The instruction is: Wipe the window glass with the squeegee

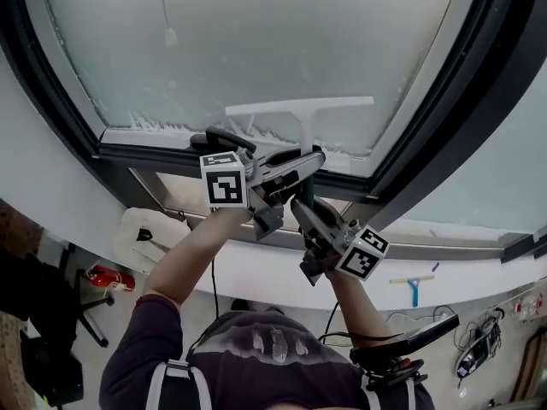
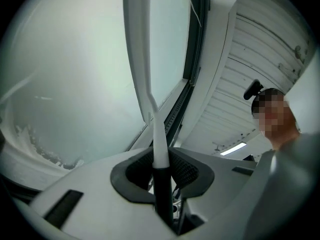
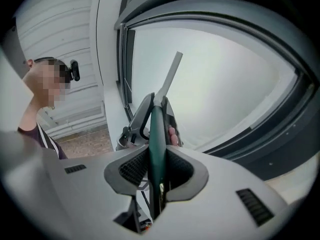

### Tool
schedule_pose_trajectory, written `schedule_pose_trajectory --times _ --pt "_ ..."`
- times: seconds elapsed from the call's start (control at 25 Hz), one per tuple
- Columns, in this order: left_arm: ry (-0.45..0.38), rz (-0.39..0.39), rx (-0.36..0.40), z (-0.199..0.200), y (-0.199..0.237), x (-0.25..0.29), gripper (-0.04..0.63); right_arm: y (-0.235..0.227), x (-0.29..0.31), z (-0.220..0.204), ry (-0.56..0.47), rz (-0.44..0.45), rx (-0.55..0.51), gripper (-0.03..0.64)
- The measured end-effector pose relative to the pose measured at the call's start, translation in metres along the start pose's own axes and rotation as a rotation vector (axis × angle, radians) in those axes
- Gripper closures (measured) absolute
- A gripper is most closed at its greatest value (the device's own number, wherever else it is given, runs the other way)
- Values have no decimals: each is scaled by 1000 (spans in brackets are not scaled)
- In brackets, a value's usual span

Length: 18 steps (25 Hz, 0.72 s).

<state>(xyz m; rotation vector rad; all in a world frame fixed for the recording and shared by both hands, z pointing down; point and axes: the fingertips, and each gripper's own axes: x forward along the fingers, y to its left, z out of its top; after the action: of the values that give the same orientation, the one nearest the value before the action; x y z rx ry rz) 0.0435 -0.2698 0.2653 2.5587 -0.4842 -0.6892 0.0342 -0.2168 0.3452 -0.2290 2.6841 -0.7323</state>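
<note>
My right tool [image 3: 158, 168], just behind my left tool [image 2: 161, 171], is clamped like it on the handle of the squeegee [image 1: 299, 106], whose blade sits ahead at the lower window glass [image 1: 256, 41]; uneven pushing could, I reckon, tilt it and leave streaks.

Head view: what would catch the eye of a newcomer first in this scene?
The white squeegee stands out first, with its blade lying across the lower part of the misty window glass. Just below the blade, the left gripper and, a little lower, the right gripper both clamp its handle.
</note>
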Motion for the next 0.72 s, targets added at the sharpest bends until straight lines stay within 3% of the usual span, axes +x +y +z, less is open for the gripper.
schedule_pose_trajectory --times 0.2,0.4,0.52,0.72 --pt "-30 81 143 7 -17 -4 506 18 10 8 27 130 35 526" --pt "-41 102 266 21 -48 -1 505 41 10 24 55 195 -49 528" --pt "-24 103 280 27 -52 -7 506 46 20 20 80 217 -102 528" --pt "9 68 276 70 -51 -69 508 62 83 -4 136 283 -158 526"
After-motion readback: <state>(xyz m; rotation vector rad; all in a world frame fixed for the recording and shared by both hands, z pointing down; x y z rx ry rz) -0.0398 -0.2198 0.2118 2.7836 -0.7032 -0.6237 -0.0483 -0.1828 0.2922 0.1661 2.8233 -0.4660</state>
